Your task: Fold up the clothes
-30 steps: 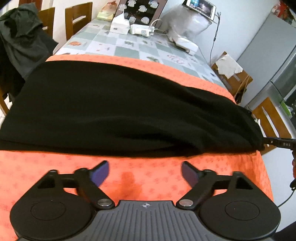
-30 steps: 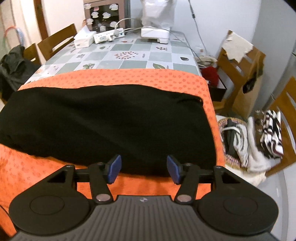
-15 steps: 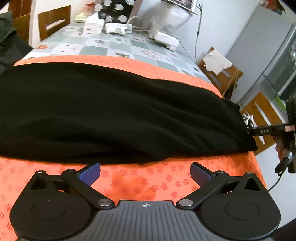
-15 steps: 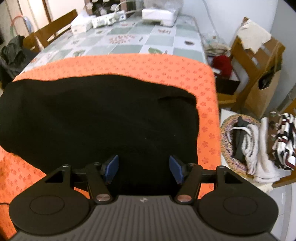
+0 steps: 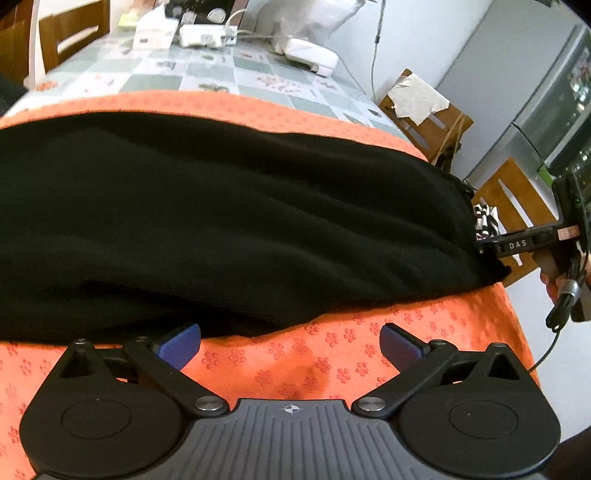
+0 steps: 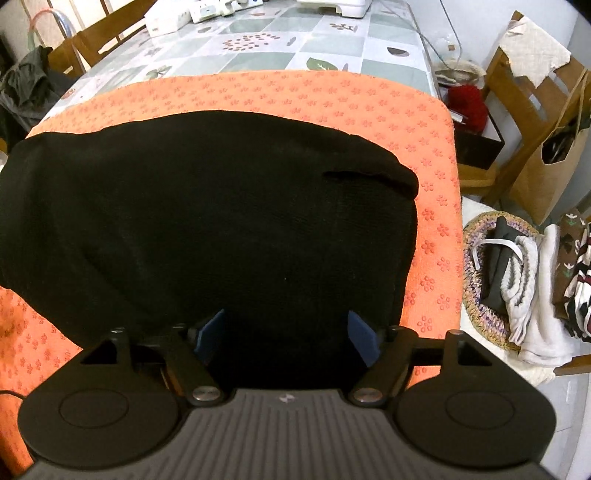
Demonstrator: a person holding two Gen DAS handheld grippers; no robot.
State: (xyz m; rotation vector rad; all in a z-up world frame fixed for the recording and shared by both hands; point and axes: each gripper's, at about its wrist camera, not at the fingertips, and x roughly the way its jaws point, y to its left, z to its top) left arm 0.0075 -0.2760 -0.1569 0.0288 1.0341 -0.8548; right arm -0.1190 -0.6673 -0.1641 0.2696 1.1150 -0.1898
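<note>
A black garment (image 5: 229,206) lies spread out along an orange flower-print mat (image 5: 332,354) on the table. My left gripper (image 5: 290,345) stands wide open over the mat at the garment's near hem; its left fingertip reaches the hem and nothing is between the pads. In the right wrist view the same black garment (image 6: 207,221) fills the middle, with a small fold near its far right corner. My right gripper (image 6: 287,334) hovers over the cloth near its right end. Its jaws are opening, with black cloth below them and no grip. The right tool's body (image 5: 524,242) shows at the garment's right end.
Beyond the mat, the tiled tablecloth (image 6: 295,48) carries white boxes and a power strip (image 5: 207,35). Right of the table on the floor stands a woven basket (image 6: 476,280) of clothes, with wooden chairs (image 5: 513,195) and a paper bag (image 6: 550,173) nearby.
Both grippers have come lower and nearer to the garment, and both have opened wider. The left one has shifted right along the near hem.
</note>
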